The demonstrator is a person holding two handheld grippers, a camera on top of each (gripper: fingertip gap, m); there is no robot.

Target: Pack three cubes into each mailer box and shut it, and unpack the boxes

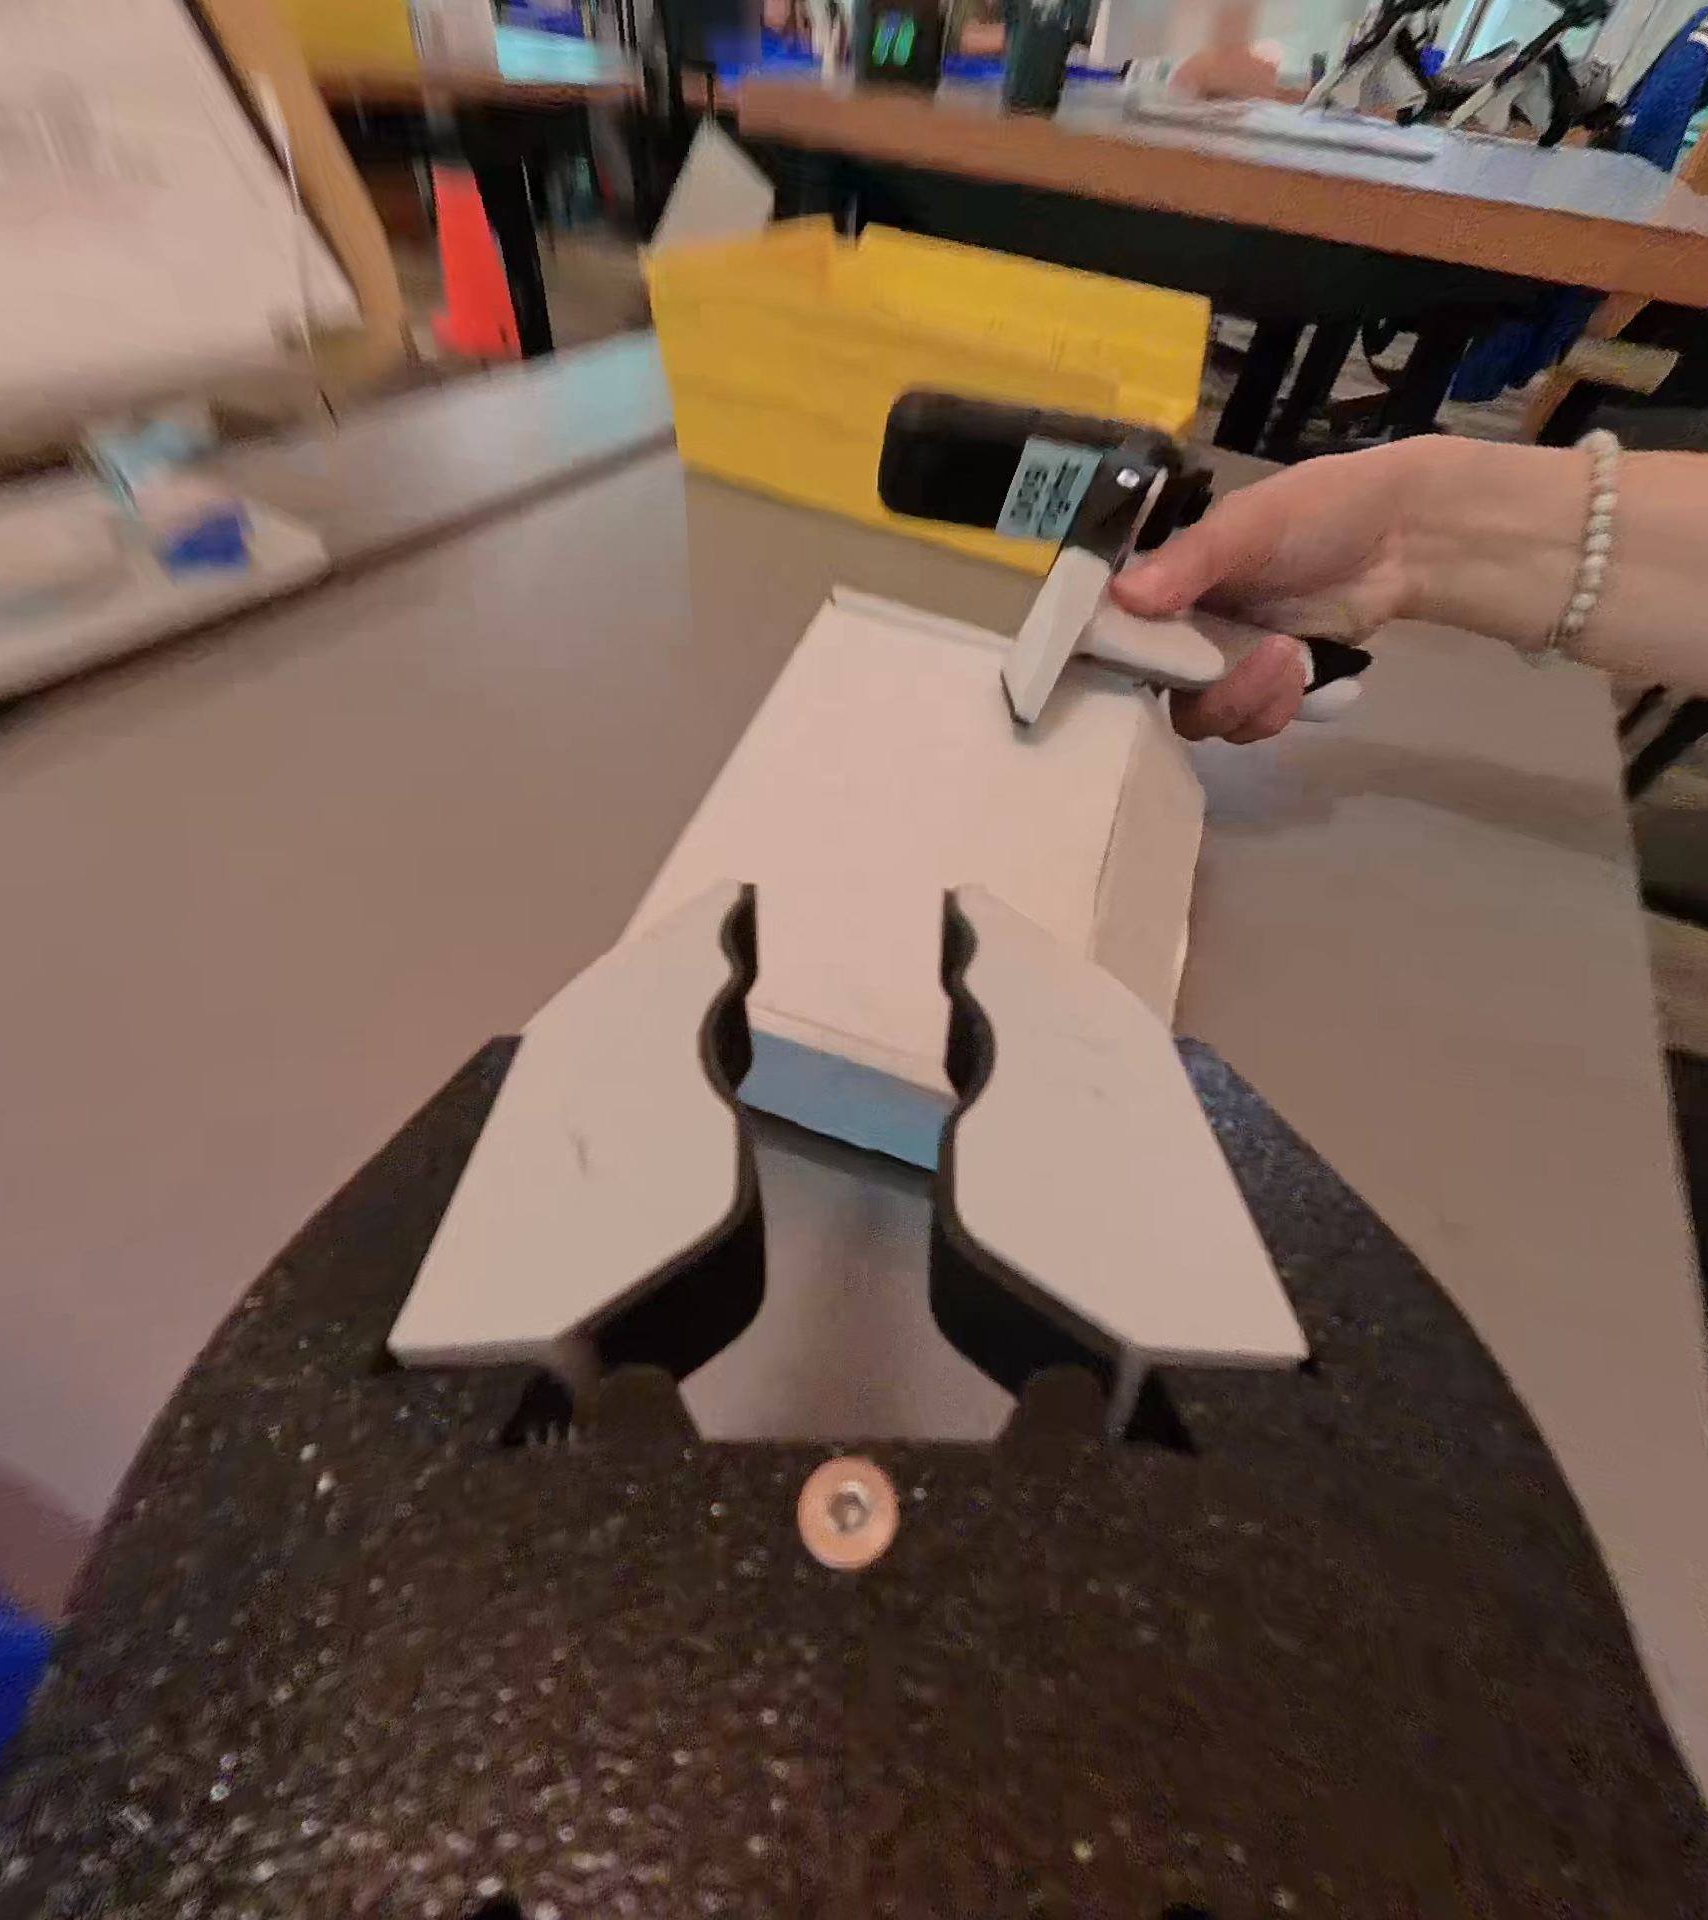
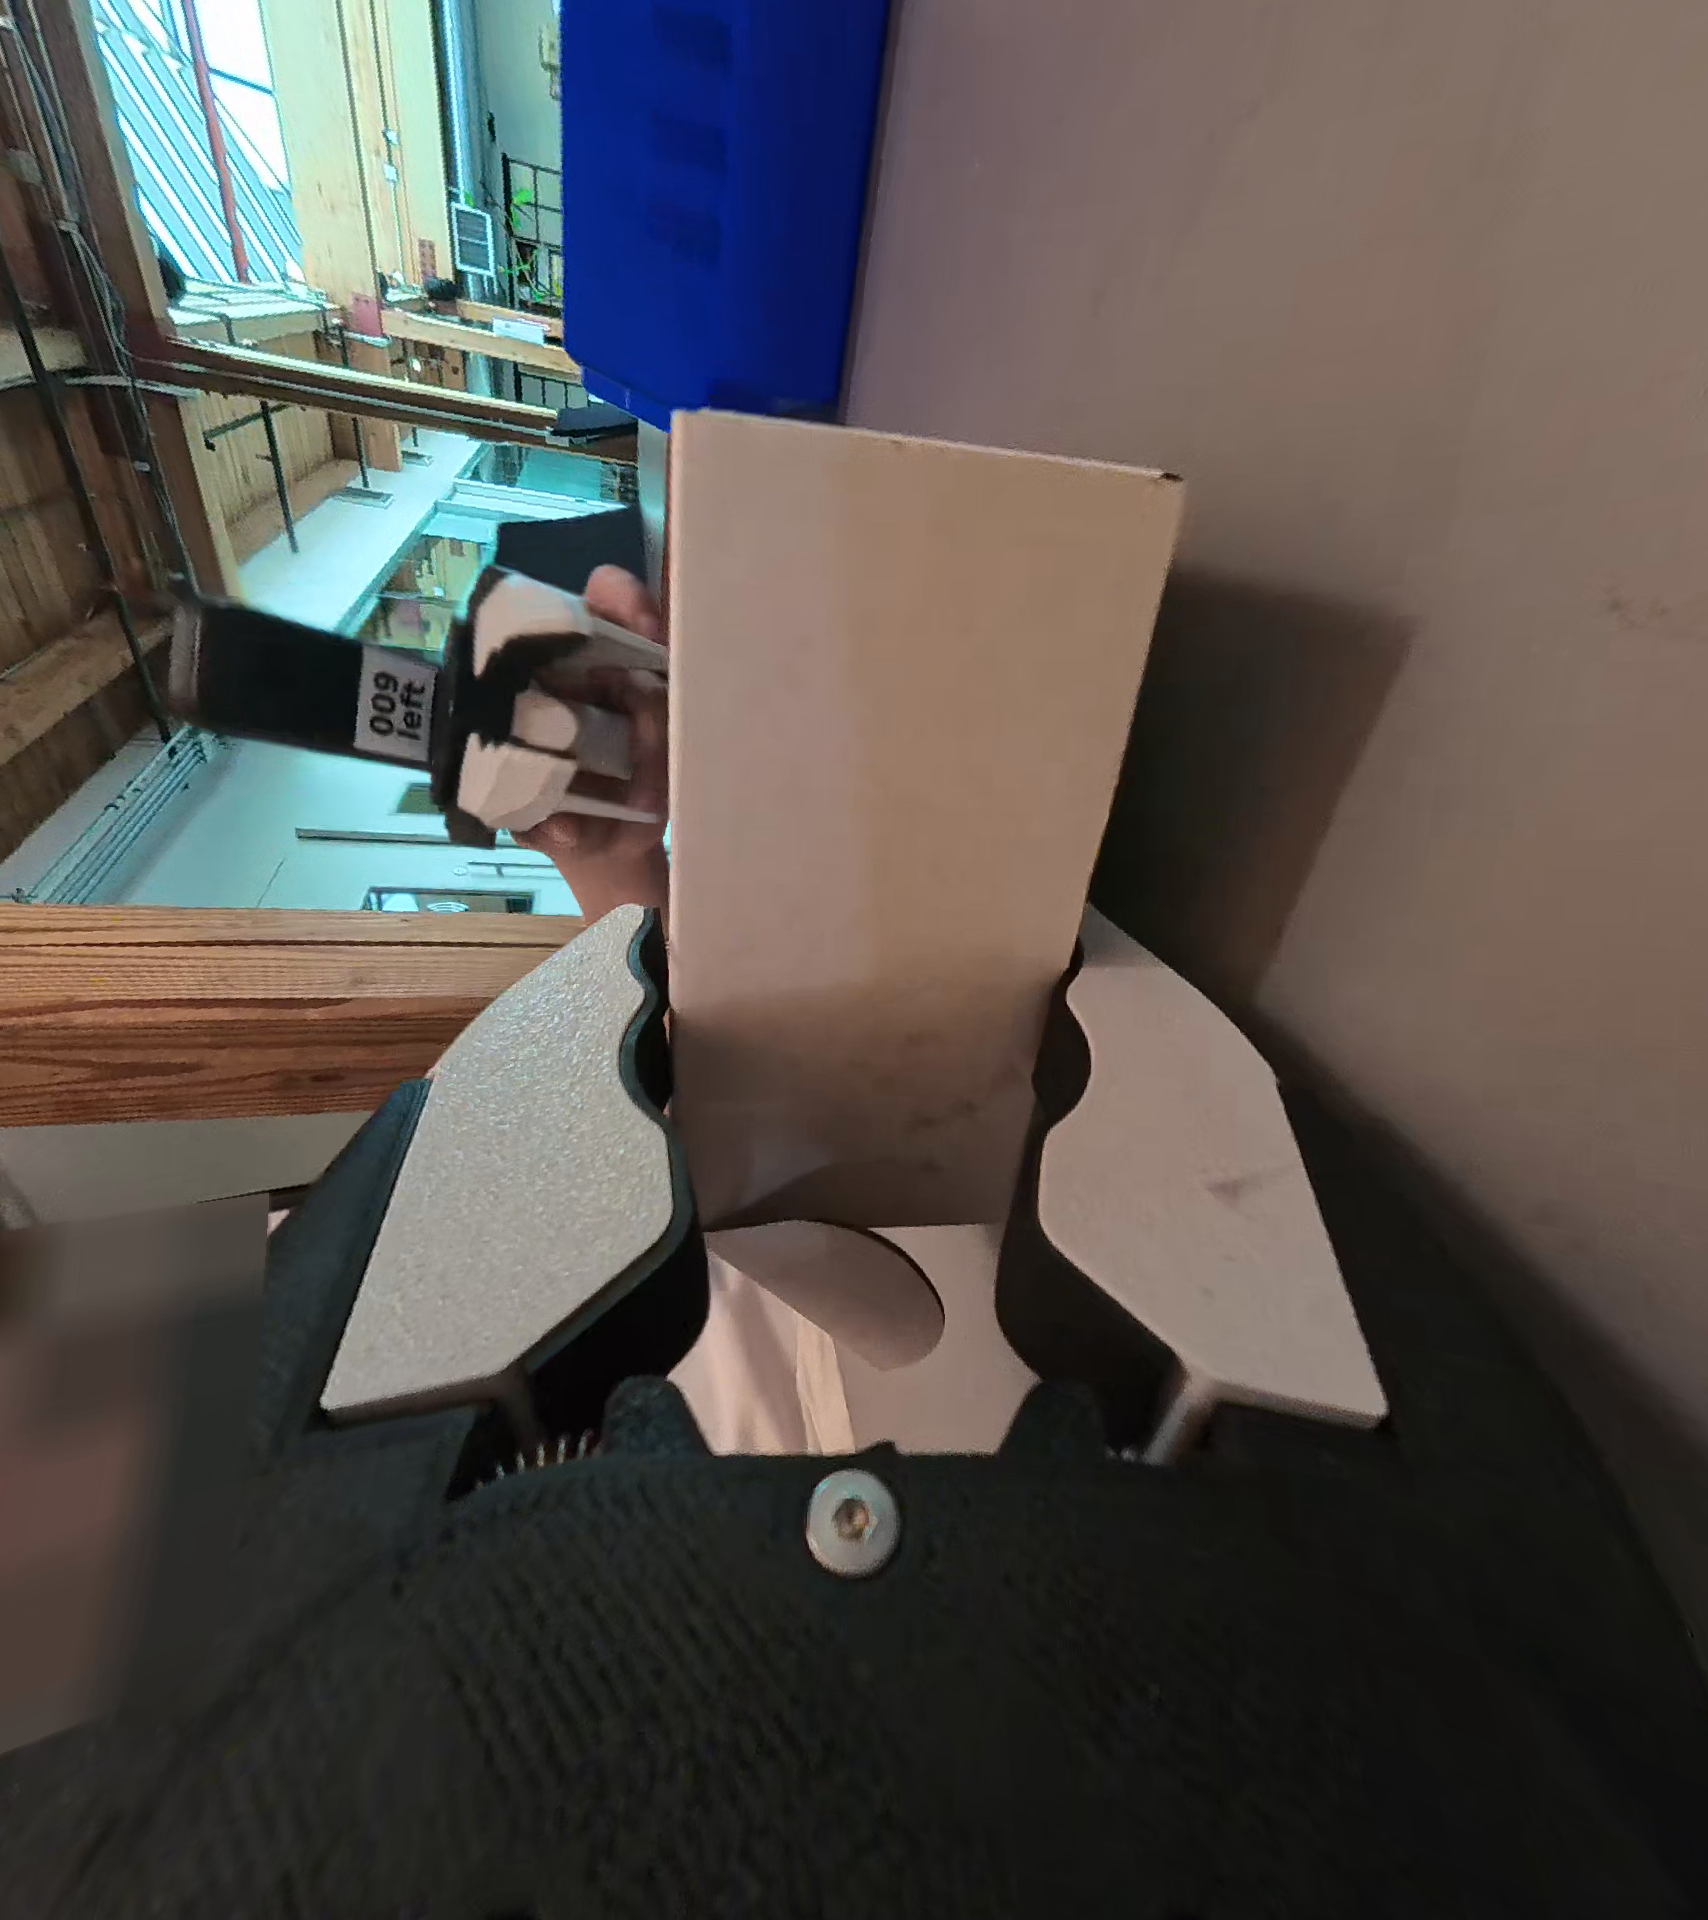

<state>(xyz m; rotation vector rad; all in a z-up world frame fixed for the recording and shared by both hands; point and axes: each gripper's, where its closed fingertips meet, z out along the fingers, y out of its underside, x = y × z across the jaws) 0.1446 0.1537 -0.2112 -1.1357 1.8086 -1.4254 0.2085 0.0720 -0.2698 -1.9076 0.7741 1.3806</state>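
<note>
Nearest us: the left gripper point(image 1: 850, 935) fills the foreground of its own view, fingers parted and reaching over the near end of the white mailer box point(image 1: 891, 790).
Left gripper state: we read it as released; there is a plain gap between the fingers, with white cardboard and a blue-grey strip point(image 1: 845, 1107) showing through it, and nothing pinched.
Right gripper: the right gripper point(image 2: 855, 997) is turned on its side and straddles the far end of the mailer box point(image 2: 891, 727); its jaws stand at either side of the box wall.
Right gripper state: the fingers sit wide, touching or just beside the cardboard; we cannot tell whether they truly clamp it or only bracket it.
Right hand: in the left wrist view the hand point(image 1: 1328, 582) holds that gripper down on the box's far top corner.
Box: it lies flat on the grey table point(image 1: 310, 831), lid down, apparently closed.
Cubes: none show in either view; whether three are inside, we cannot tell.
Bins: a yellow bin point(image 1: 933, 364) stands beyond the box, a blue bin point(image 2: 725, 208) at the other end.
Progress: we judge this box is at the shutting or opening stage; other boxes are not visible, so the remainder is unknown.
</note>
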